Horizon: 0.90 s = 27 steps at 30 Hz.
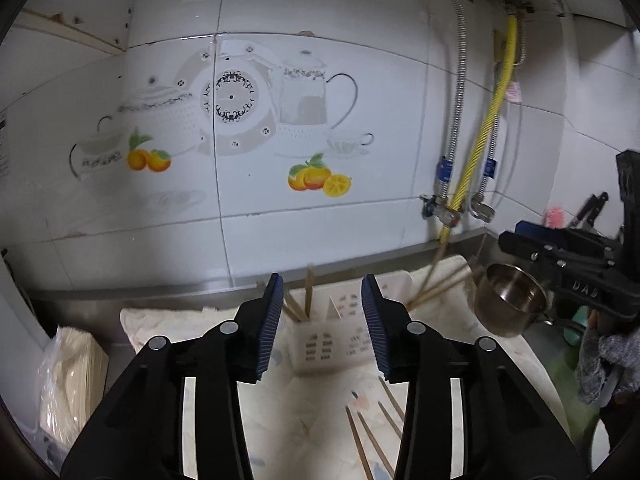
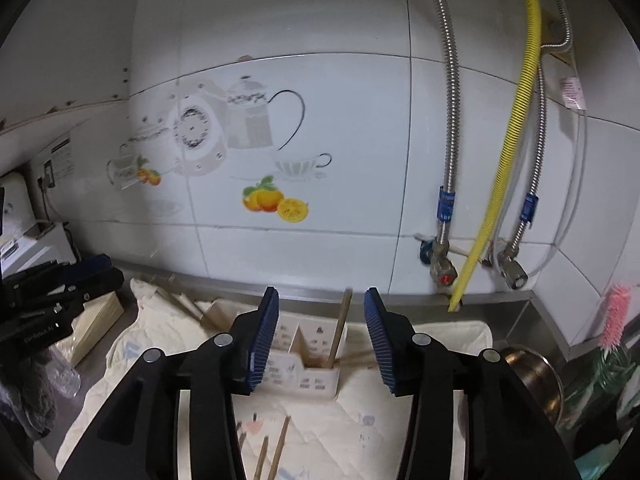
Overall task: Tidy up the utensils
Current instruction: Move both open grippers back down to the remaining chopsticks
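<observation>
A white slotted utensil holder (image 1: 332,340) stands on a cream cloth (image 1: 168,320), with wooden chopsticks (image 1: 308,294) upright in it. It also shows in the right wrist view (image 2: 308,368), with a chopstick (image 2: 340,328) leaning in it. Several loose chopsticks (image 1: 372,436) lie on the cloth in front; they also show in the right wrist view (image 2: 276,452). My left gripper (image 1: 322,300) is open and empty above the holder. My right gripper (image 2: 322,312) is open and empty, just before the holder. The right gripper shows at the right edge of the left wrist view (image 1: 576,264).
A steel cup (image 1: 508,300) sits at the right of the cloth, seen also in the right wrist view (image 2: 532,380). A bagged stack of paper (image 1: 68,380) lies left. Tiled wall with hoses, a yellow one (image 2: 516,128) among them, stands behind. A pink brush (image 2: 614,316) is at right.
</observation>
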Motion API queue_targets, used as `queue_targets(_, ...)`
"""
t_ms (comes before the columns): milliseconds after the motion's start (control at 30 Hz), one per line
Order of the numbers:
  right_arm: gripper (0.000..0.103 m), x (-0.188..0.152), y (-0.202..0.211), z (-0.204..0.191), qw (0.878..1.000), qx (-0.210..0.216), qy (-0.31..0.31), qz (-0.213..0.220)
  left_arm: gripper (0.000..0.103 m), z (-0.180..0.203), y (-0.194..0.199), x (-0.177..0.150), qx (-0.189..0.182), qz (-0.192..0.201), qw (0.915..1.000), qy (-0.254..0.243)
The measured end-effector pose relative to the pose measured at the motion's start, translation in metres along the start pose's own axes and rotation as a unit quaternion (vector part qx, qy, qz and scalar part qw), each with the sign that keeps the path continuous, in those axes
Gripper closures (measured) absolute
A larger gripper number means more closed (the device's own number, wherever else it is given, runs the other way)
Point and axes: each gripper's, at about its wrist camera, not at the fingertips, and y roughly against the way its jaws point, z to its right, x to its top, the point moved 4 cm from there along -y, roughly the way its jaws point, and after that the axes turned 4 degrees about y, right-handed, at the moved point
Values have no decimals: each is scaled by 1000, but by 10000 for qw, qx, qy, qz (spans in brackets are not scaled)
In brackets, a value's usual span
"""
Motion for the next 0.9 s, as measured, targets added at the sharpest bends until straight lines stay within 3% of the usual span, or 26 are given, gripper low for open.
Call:
queue_targets(167, 58, -40, 20, -16, 9996, 227, -109, -84, 54, 1, 26, -36, 47, -32, 10000, -76)
queue_targets(600, 58, -176, 25, -65, 9953, 457, -142, -837, 53, -17, 49, -138, 179, -581, 9978, 264)
queue_targets(900, 69, -238, 4, -73, 9882, 474, -379, -1407, 53, -29, 54, -181, 286, -838, 9946, 544)
